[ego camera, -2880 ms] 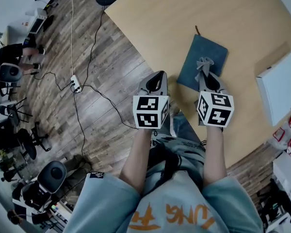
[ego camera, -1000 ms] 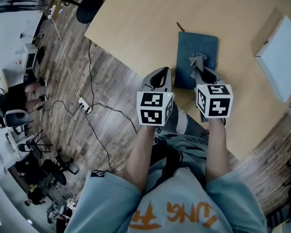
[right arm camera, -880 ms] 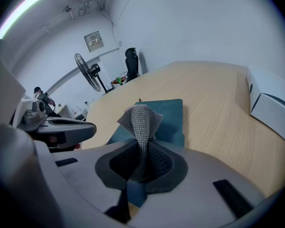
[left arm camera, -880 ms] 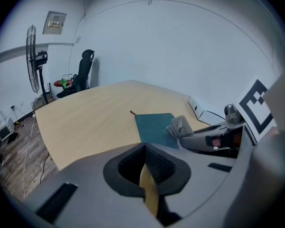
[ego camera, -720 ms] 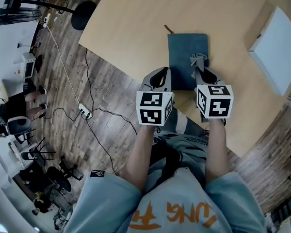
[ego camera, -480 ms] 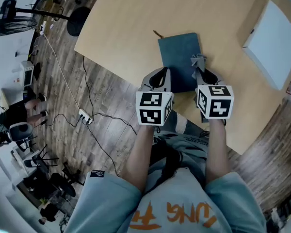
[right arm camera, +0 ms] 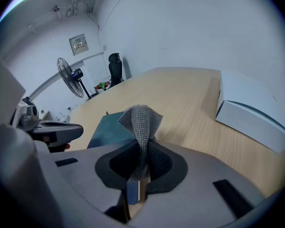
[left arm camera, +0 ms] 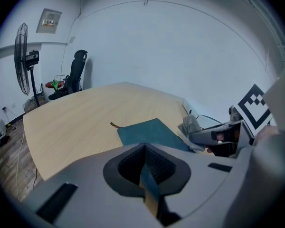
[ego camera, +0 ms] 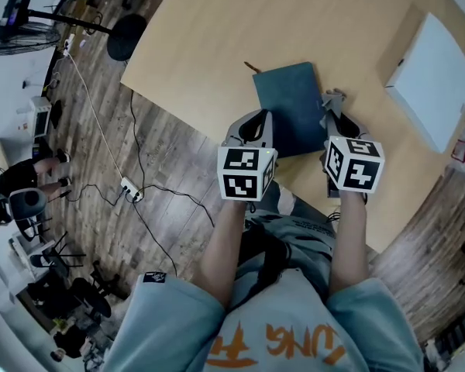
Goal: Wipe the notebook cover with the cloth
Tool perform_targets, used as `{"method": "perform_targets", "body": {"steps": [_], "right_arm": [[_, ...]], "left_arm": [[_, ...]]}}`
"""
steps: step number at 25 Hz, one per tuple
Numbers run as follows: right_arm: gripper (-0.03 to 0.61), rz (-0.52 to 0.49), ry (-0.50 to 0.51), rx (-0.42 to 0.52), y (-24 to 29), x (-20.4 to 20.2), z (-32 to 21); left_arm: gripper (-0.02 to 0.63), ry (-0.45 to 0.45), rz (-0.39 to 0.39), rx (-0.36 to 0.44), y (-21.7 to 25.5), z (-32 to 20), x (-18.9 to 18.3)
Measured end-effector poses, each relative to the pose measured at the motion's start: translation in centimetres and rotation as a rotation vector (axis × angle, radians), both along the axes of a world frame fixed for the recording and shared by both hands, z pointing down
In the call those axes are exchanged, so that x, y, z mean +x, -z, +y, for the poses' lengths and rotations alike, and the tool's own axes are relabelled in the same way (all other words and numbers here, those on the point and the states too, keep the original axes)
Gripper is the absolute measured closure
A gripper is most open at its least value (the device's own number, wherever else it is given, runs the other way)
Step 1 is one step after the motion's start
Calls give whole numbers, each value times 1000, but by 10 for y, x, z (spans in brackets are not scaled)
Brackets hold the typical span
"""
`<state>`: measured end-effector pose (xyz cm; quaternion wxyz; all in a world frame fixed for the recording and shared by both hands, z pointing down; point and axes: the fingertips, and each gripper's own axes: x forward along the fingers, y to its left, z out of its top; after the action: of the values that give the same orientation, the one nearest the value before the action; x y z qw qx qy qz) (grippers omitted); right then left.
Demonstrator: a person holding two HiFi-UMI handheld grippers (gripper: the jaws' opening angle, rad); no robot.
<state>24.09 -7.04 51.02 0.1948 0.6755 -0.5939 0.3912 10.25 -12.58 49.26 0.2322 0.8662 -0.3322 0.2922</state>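
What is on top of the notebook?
Nothing shows on the notebook; the cloth, pinched in the right gripper, is at its right edge. The left gripper hides its near corner.

Rightward — cloth (ego camera: 333, 99) off notebook (ego camera: 288, 107) edge

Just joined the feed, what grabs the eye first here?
A grey knitted cloth sticks up, pinched in the right gripper's fingers. Just left of it a dark teal notebook lies on the light wooden table, near its front edge; a flat white box sits farther right.
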Motion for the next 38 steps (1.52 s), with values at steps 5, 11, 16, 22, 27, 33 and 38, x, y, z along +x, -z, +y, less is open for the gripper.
{"method": "perform_targets", "body": {"steps": [5, 11, 16, 22, 27, 33, 38], "right_arm": [[548, 17, 85, 24, 16, -25, -22], [548, 31, 215, 30, 31, -73, -48], [548, 28, 318, 28, 23, -109, -65], [548, 10, 410, 4, 7, -144, -70], [548, -21, 440, -17, -5, -159, -73], [548, -39, 452, -31, -12, -163, -72], [548, -41, 436, -31, -12, -152, -73]], "left_arm": [[597, 73, 15, 7, 8, -12, -23], [597, 181, 43, 15, 22, -23, -68], [597, 286, 51, 14, 16, -28, -105], [597, 354, 50, 13, 11, -27, -129], [597, 366, 44, 5, 7, -22, -132], [597, 372, 34, -14, 2, -18, -135], [597, 355, 29, -23, -2, -16, -123]]}}
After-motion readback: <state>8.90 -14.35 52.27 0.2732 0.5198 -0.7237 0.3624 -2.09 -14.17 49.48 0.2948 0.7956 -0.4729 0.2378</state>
